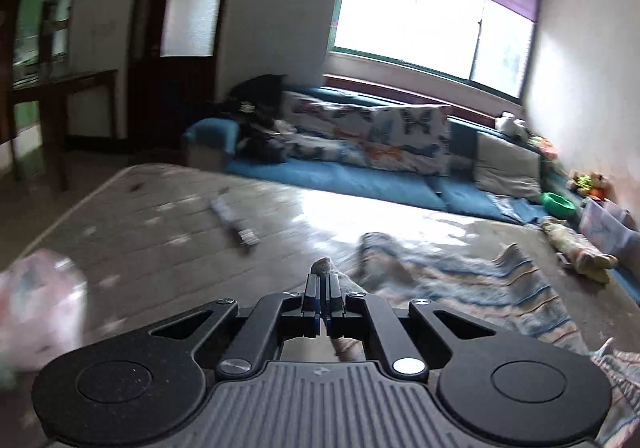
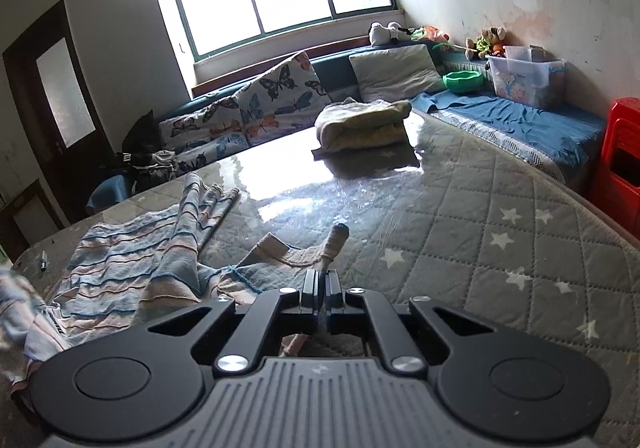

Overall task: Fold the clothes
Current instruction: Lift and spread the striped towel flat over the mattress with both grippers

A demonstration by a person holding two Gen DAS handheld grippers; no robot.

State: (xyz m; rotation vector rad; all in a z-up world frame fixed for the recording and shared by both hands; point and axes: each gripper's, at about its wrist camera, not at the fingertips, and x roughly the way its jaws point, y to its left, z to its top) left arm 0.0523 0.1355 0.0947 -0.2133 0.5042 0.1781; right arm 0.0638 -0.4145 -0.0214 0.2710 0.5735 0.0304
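A blue, pink and beige striped garment (image 2: 132, 260) lies crumpled on the grey quilted mattress (image 2: 480, 215), which has a glossy plastic cover. My right gripper (image 2: 322, 276) is shut on an edge of the garment near the neckline, and a strip of cloth sticks up past the fingertips. In the left wrist view the same striped garment (image 1: 460, 280) spreads to the right. My left gripper (image 1: 322, 280) is shut on another part of it, and a small tuft of cloth pokes out between its fingertips. This view is blurred.
A folded yellowish cloth (image 2: 360, 125) sits mid-mattress near the far edge. A marker (image 1: 236, 219) lies on the mattress, and a blurred pink-white cloth (image 1: 40, 300) is at the left. Blue cushions (image 1: 340, 179) with butterfly pillows line the window wall. A plastic box (image 2: 524, 75) and a red stool (image 2: 620, 163) stand at the right.
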